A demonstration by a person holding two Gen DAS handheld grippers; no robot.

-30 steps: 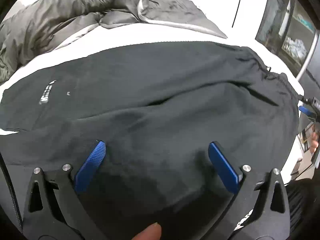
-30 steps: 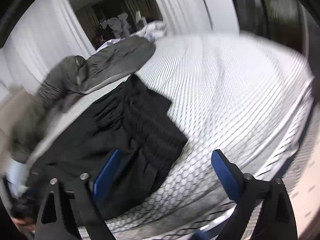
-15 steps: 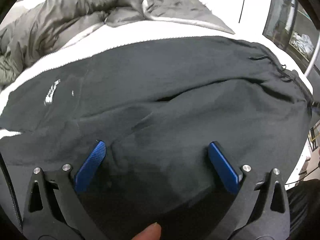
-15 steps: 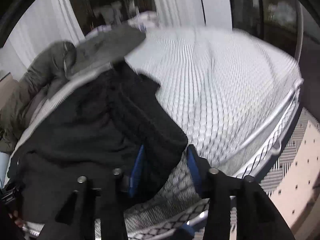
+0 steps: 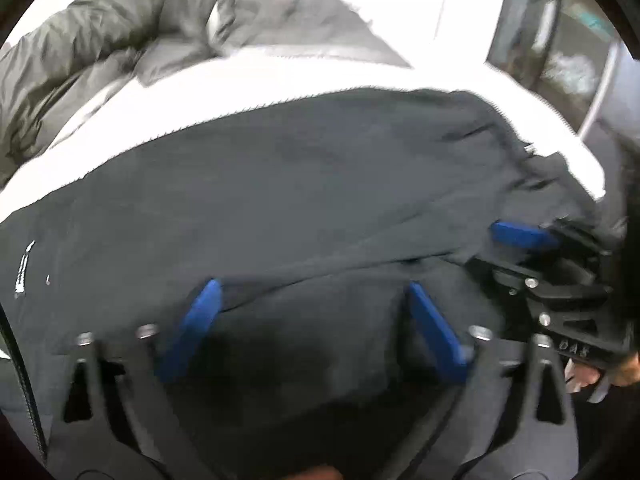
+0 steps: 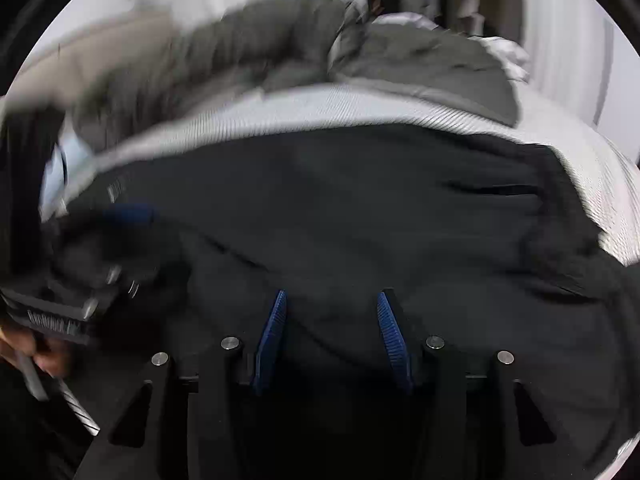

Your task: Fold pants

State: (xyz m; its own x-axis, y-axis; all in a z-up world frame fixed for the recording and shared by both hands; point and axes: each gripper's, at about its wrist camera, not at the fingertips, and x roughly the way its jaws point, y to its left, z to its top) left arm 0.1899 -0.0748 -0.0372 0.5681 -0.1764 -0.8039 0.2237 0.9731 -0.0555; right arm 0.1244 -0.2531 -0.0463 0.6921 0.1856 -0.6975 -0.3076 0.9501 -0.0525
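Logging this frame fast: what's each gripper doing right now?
Left gripper: open, blue fingers spread wide over the black pants, holding nothing.
Right gripper: open but narrower, over the pants, nothing clamped.

Motion blur smears both fisheye views, worst far left; the white bedsheet (image 5: 304, 76) blows out, black pants (image 5: 280, 184) swallow detail.

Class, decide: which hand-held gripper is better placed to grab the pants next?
Probably the right hand-held gripper: its narrower jaws already straddle black pants fabric; the left hand-held gripper is spread wide.
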